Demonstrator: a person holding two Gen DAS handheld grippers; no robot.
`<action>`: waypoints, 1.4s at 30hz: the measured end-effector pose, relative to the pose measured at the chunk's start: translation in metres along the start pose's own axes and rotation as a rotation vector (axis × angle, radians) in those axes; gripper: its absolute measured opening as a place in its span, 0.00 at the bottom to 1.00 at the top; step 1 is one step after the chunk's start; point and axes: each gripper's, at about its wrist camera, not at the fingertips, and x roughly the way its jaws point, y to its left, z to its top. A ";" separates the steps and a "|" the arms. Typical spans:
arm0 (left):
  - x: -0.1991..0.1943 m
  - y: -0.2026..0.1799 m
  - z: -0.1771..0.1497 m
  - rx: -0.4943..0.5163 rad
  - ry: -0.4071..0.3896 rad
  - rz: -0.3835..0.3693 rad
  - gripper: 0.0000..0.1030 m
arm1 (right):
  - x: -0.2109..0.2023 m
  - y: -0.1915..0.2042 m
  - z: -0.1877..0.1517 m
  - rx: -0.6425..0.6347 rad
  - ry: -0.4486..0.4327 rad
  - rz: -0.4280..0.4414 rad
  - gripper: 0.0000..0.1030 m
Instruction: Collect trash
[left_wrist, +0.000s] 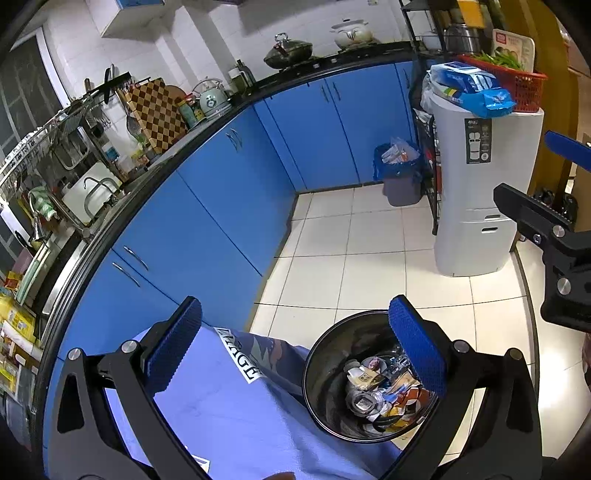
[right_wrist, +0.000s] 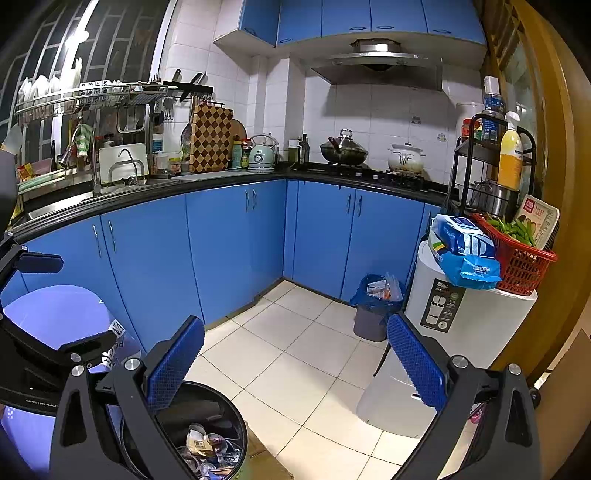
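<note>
A round black trash bin (left_wrist: 325, 391) stands on the tiled floor, filled with crumpled wrappers and packaging (left_wrist: 384, 391). It also shows in the right wrist view (right_wrist: 236, 417). Beside it lies a light purple bag or sheet (left_wrist: 221, 406) with a printed label, also in the right wrist view (right_wrist: 55, 314). My left gripper (left_wrist: 295, 350) is open and empty, above the purple sheet and the bin's rim. My right gripper (right_wrist: 295, 362) is open and empty, above the floor beside the bin. It shows at the right edge of the left wrist view (left_wrist: 546, 184).
A grey bin with a blue liner (right_wrist: 373, 314) full of trash stands in the corner by the blue cabinets (right_wrist: 229, 243). A white appliance (right_wrist: 469, 321) carries blue packets and a red basket (right_wrist: 524, 266). The countertop (right_wrist: 221, 177) holds kitchenware.
</note>
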 end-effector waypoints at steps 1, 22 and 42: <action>0.000 0.000 0.000 0.000 -0.001 0.002 0.97 | 0.000 0.001 0.000 0.000 0.001 0.001 0.94; -0.001 0.004 0.002 -0.015 -0.001 0.003 0.97 | 0.000 0.001 0.002 0.006 0.003 0.005 0.94; -0.003 0.002 0.003 -0.001 -0.007 0.008 0.97 | -0.001 0.002 0.003 0.006 0.008 0.011 0.94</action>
